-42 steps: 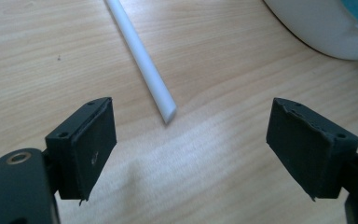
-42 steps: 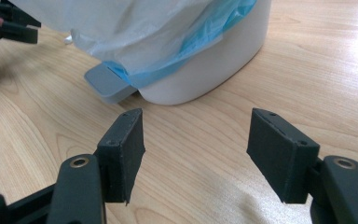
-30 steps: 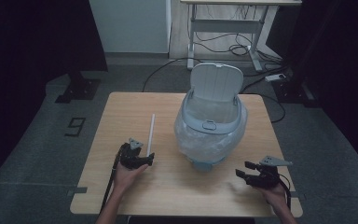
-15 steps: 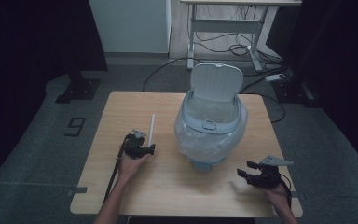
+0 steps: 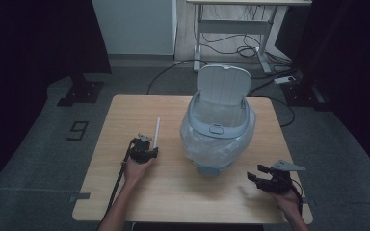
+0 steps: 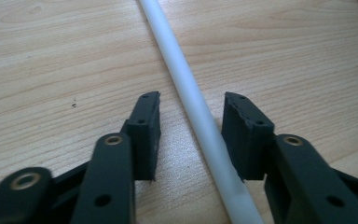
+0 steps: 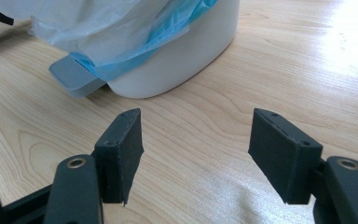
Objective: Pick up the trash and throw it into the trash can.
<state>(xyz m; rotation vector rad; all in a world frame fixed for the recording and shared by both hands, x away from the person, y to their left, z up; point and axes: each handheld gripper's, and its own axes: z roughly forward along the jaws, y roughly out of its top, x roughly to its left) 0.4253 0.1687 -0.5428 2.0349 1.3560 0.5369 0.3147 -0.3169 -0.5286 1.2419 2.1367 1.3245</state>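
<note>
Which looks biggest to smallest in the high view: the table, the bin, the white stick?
1. Table
2. Bin, lid raised
3. White stick, thin, lying between the left gripper's open fingers

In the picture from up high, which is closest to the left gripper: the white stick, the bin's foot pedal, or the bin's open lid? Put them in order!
Measured from the left gripper in the high view:
1. White stick: right at the gripper, running away up the table between its open jaws.
2. Foot pedal: off to the gripper's right, at the bin's near base.
3. Open lid: standing up at the bin's far side.
</note>
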